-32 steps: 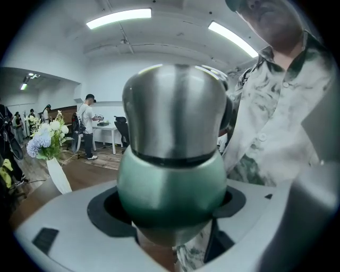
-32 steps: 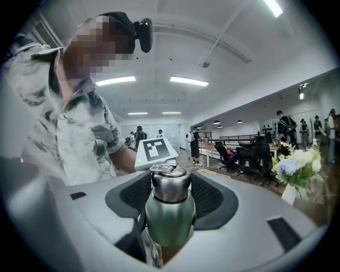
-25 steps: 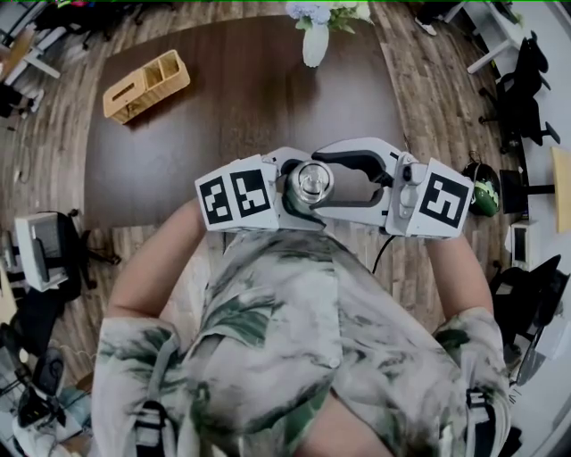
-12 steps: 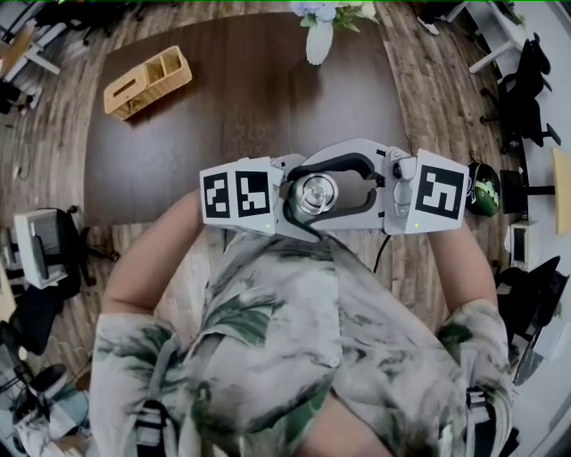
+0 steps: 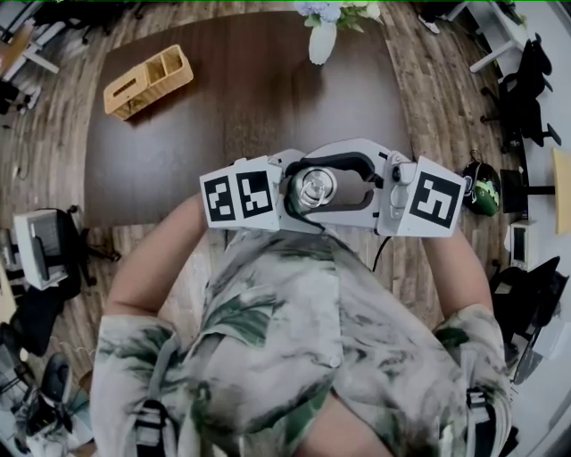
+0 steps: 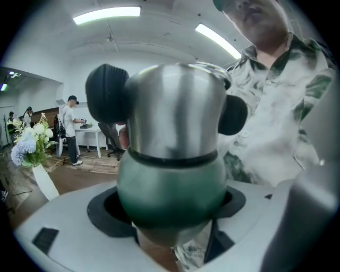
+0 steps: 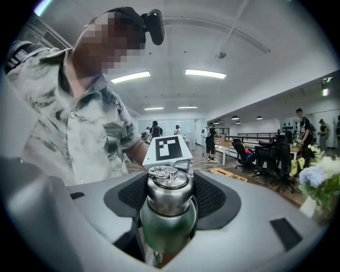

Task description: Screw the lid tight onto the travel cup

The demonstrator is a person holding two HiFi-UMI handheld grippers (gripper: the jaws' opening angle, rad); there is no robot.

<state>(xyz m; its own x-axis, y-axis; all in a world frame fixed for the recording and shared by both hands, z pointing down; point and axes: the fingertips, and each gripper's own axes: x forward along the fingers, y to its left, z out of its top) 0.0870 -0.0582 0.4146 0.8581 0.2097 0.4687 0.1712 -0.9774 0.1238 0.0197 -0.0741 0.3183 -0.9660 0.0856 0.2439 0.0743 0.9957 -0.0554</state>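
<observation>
Travel cup (image 6: pixel 171 175) tight in left gripper (image 6: pixel 170 210)

Travel cup (image 6: pixel 170 191) base: out of sight at 6 o'clock, behind left gripper (image 6: pixel 170 210).
Cup body, head view: hidden beneath lid (image 5: pixel 314 186).
Flowers (image 5: pixel 332 11), 12 o'clock: cut by edge.

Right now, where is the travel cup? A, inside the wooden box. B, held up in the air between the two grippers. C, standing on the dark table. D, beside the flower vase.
B: the travel cup is off the table, its green body clamped in the left gripper and its steel lid between the right gripper jaws.
</observation>
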